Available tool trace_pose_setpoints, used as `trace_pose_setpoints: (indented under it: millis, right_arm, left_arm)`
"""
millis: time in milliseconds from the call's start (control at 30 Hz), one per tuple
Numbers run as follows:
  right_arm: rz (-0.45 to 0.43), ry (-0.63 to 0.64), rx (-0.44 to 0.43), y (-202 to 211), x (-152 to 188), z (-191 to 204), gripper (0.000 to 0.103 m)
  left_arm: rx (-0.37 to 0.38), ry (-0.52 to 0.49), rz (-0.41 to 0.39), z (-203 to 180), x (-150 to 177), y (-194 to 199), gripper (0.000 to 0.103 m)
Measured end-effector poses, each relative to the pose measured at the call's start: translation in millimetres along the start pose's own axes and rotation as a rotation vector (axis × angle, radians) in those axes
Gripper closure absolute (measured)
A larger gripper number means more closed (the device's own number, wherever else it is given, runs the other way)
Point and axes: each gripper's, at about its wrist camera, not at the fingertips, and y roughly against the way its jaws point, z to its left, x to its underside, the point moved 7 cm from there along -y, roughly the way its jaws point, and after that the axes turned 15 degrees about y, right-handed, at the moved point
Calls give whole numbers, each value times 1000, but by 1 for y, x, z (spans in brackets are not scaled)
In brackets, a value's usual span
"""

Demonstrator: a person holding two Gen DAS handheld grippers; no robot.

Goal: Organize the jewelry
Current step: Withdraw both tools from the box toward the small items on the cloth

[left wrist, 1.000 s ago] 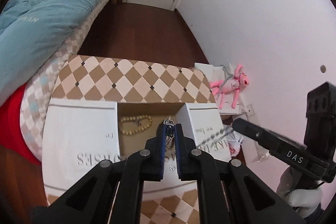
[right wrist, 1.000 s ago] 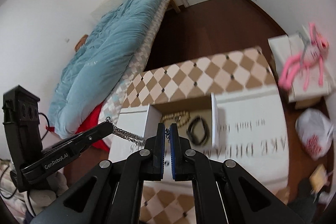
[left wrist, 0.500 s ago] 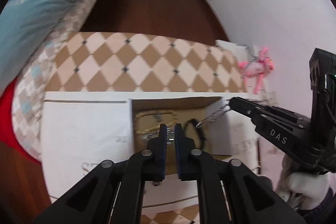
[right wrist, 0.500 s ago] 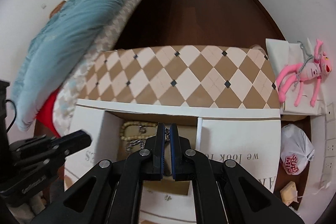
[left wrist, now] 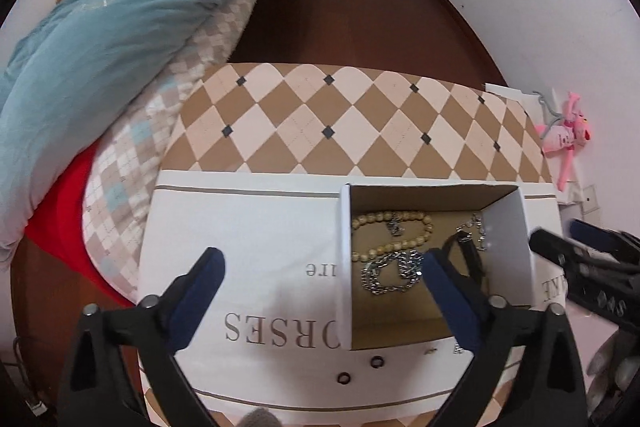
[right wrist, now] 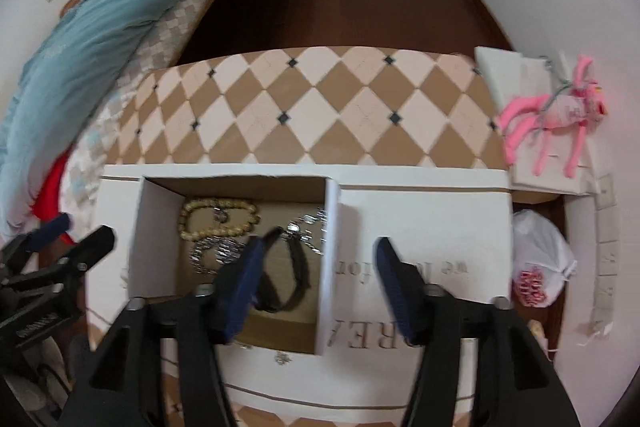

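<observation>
A white box [left wrist: 248, 227] has an open brown compartment [left wrist: 400, 323]. In it lie a beige bead bracelet [left wrist: 384, 219], a thick silver chain [left wrist: 390, 273], a black band [left wrist: 470, 259] and a thin silver chain [left wrist: 476, 227]. My left gripper [left wrist: 320, 267] hangs over the compartment's left wall, its jaws opening, with no jewelry between them. My right gripper [right wrist: 320, 255] straddles the compartment's right wall above the black band [right wrist: 296, 275], its jaws also opening and holding nothing. The thick chain [right wrist: 216, 251] rests below the bead bracelet [right wrist: 216, 219].
The box sits on a diamond-patterned table [left wrist: 340, 123]. Two small dark rings [left wrist: 376, 361] and small silver pieces [left wrist: 456, 347] lie on the box's near flap. A bed with a blue duvet [left wrist: 100, 39] is left; a pink plush toy [right wrist: 560, 107] and white bag [right wrist: 540, 267] are right.
Both grippers came down over the compartment and went from shut to wide open. The thick silver chain they held between them now lies inside the compartment.
</observation>
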Motion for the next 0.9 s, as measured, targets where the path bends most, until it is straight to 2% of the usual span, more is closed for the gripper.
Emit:
trace_pose_setpoints:
  millis: [33,67,200,467,900]
  right_arm:
    - [-2,6,32,1,5,0,9]
    - [-3,11,52,1,9,1,2]
    - [14,23,106,-3,28,9,1]
    - [-19,0,129,7,44,16,0]
    - [-162,-20,166,84,59,34,0]
  left_arm:
    - [-10,-1,-8,2,2,0,0]
    - [-17,0,-17,3,4,0,0]
    - [-33,2,-51,6,12,2,0]
    - [-21,1,-94,5,25,24,0]
    - [-1,-3,-211,14,45,100,0]
